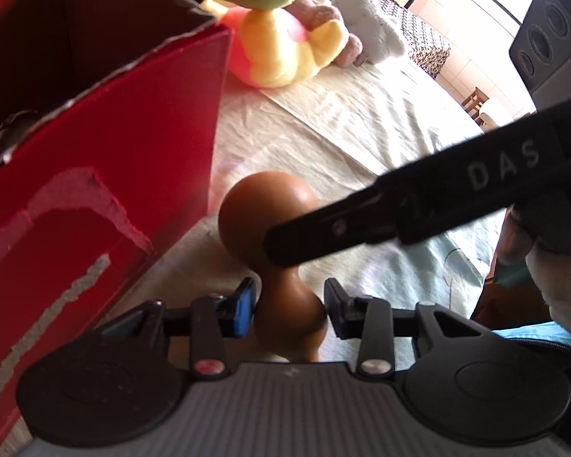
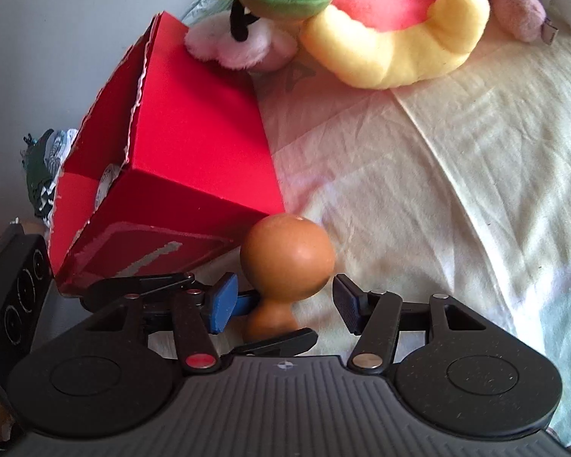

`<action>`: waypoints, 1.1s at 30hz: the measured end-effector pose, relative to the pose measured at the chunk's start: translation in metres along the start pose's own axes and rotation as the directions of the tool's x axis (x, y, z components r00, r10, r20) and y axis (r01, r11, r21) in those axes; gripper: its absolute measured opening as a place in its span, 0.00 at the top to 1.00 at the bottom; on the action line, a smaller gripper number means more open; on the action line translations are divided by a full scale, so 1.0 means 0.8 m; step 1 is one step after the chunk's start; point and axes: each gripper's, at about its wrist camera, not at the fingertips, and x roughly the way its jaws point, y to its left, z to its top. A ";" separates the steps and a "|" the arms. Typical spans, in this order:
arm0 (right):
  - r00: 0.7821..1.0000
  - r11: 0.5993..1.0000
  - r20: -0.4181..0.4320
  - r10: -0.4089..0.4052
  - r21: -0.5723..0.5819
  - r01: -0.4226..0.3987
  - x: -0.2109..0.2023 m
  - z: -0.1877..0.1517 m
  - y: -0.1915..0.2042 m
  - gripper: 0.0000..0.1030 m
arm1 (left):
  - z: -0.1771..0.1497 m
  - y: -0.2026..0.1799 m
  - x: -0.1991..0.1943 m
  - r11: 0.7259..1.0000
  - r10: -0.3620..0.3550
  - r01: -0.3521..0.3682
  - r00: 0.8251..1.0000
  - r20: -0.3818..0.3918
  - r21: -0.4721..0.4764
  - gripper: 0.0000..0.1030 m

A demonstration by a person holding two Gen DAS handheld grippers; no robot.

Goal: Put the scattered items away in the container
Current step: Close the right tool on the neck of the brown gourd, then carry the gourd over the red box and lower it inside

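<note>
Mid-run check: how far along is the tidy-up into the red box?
Done: one pale item already lies inside the red box; what it is can't be told. In hand: the brown gourd-shaped piece stands beside the box, its narrow waist between the left gripper pads, the right gripper open around it. Left: lifting it in, then the plush toys behind.
</note>
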 end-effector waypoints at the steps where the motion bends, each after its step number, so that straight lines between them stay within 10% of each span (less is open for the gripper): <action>1: 1.000 1.000 -0.002 -0.009 -0.008 0.009 0.005 -0.001 0.002 0.44 | 0.000 -0.002 0.000 1.000 0.005 -0.005 1.000 0.000 0.008 0.63; 19: 0.999 0.999 -0.023 0.034 0.009 -0.034 0.015 -0.003 -0.007 0.71 | -0.006 -0.041 0.004 0.981 0.107 -0.108 0.994 0.013 0.161 0.62; 27: 0.986 0.996 0.144 0.080 -0.045 -0.074 -0.045 -0.008 0.011 0.71 | 0.010 -0.074 -0.044 0.952 0.144 -0.181 0.976 0.160 0.245 0.62; 33: 0.937 0.976 0.341 0.083 -0.218 -0.008 -0.092 0.000 0.059 0.71 | 0.035 -0.092 -0.098 0.937 0.153 -0.238 0.937 0.313 0.257 0.63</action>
